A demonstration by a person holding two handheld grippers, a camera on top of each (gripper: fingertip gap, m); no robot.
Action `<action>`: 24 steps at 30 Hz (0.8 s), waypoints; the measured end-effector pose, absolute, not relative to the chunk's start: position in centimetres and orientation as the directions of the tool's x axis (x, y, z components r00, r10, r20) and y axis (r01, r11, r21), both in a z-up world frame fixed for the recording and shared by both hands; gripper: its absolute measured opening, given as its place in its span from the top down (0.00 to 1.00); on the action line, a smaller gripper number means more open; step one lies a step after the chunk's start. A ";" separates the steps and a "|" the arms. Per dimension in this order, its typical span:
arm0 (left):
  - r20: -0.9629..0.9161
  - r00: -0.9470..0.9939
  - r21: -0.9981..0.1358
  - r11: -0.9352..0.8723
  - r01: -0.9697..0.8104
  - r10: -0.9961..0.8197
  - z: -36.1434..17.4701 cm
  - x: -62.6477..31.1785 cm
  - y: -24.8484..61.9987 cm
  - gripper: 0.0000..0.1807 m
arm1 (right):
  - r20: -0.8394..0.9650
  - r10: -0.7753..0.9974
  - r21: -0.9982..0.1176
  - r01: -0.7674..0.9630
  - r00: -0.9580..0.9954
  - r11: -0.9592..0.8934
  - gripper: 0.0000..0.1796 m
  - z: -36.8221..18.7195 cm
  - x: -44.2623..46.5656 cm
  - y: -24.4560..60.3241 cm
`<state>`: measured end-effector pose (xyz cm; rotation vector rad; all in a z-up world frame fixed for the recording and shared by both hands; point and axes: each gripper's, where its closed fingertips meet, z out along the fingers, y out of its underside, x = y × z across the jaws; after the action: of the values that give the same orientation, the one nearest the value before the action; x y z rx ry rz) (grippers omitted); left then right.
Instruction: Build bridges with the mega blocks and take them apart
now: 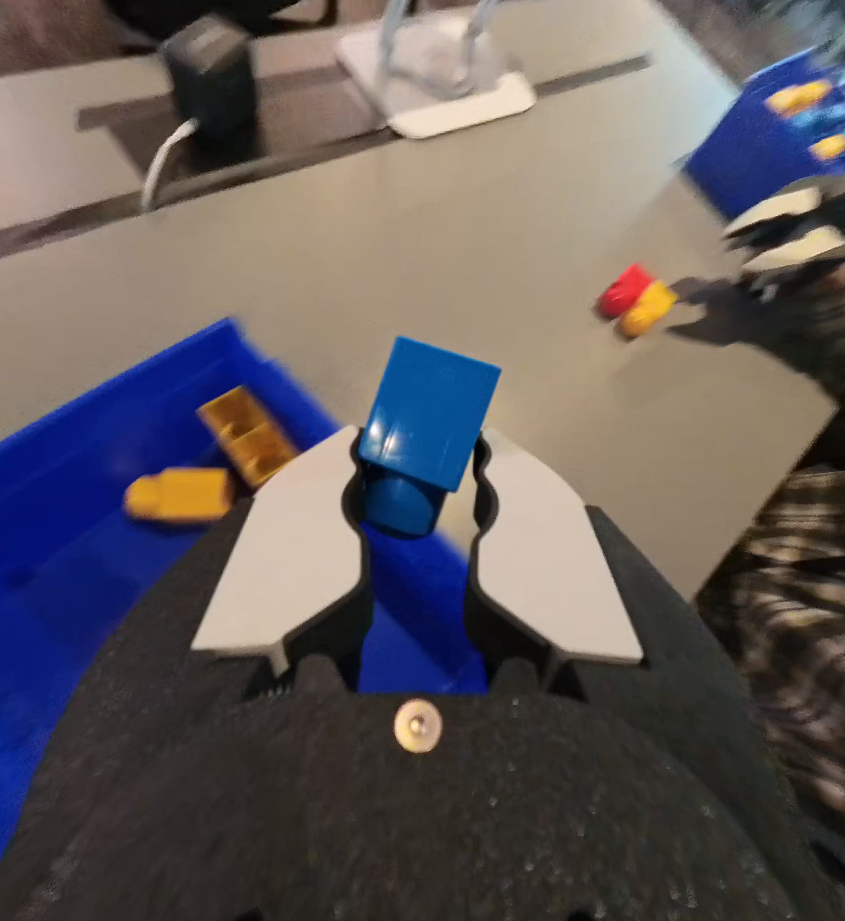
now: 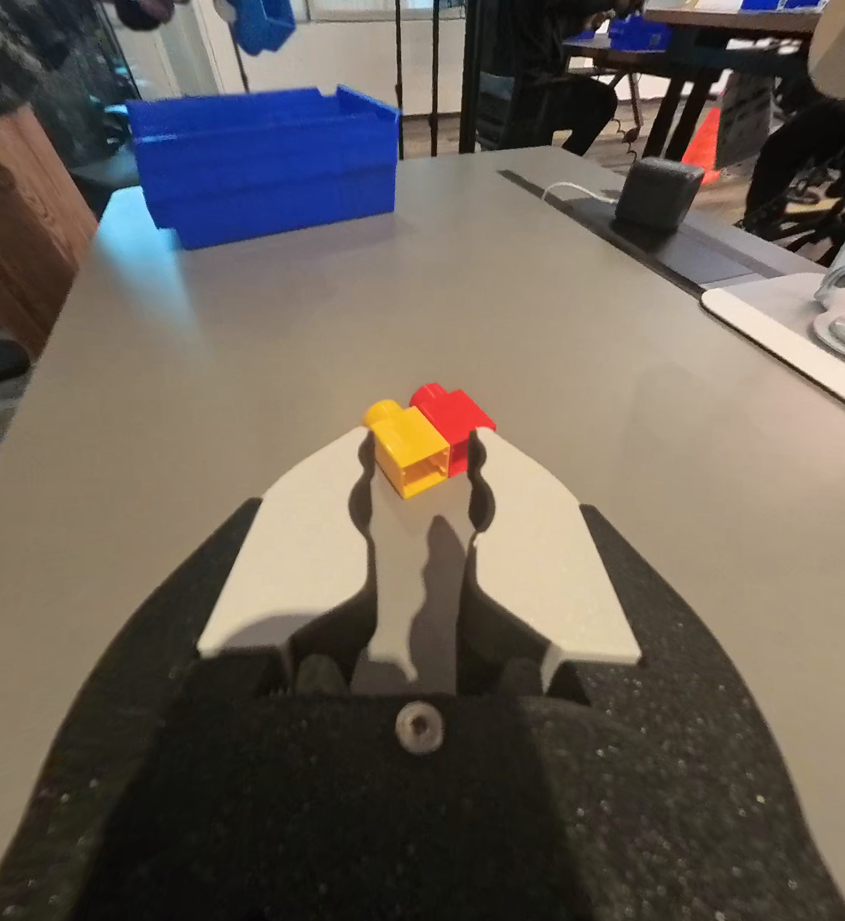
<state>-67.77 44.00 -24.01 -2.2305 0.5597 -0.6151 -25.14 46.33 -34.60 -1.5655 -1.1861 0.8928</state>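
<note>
Left tool (image 1: 418,443) clamps blue plastic block (image 1: 428,423); right tool (image 2: 423,438) brackets, ungripped, yellow-and-red plastic block pair (image 2: 428,441) mid-counter (image 2: 610,448); align studs squarely.

Both wrist views close, forward along jaws — share red block (image 1: 624,291) (image 2: 453,418).

A: Wide grey table (image 2: 610,398) under us, smooth, with soft light pooling pale blue at its far left corner.

B: And a dark channel strip (image 2: 684,249) runs across it, a black box-shaped device (image 2: 662,199) sitting on it with a white cable (image 2: 572,189) trailing off.

A: White tray (image 2: 759,324) at the right edge, something shiny on it, too blurred to name.

B: Beyond, wooden flooring, an orange cone (image 2: 704,144), dark-legged tables (image 2: 709,55).

A: Brown wooden cabinet (image 2: 17,224) on the left, white wall behind.
</note>
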 end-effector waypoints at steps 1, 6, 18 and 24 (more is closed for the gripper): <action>0.272 0.766 -0.755 -0.623 -0.206 -0.583 -23.2 -65.4 43.9 0.77 | -0.028 0.965 -0.961 0.258 0.262 -0.097 0.79 -34.2 -25.3 46.2; 0.334 0.618 -0.724 -0.614 -0.315 -0.711 -23.6 -51.7 44.2 0.78 | -0.180 0.964 -0.956 0.196 0.194 -0.218 0.75 -30.9 -27.1 45.4; 0.532 0.279 -0.701 -0.601 -0.385 -0.799 -27.9 -34.0 42.4 0.77 | -0.493 0.869 -0.822 0.308 0.038 -0.479 0.65 -27.8 -32.0 41.7; 0.580 0.234 -0.677 -0.621 -0.395 -0.781 -28.3 -33.2 41.3 0.78 | -0.555 0.832 -0.763 0.411 -0.021 -0.498 0.80 -29.2 -33.2 40.1</action>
<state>-33.21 41.33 -28.34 -2.1242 1.0824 -1.3507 -33.22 40.13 -29.20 -1.8865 -1.2962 1.5294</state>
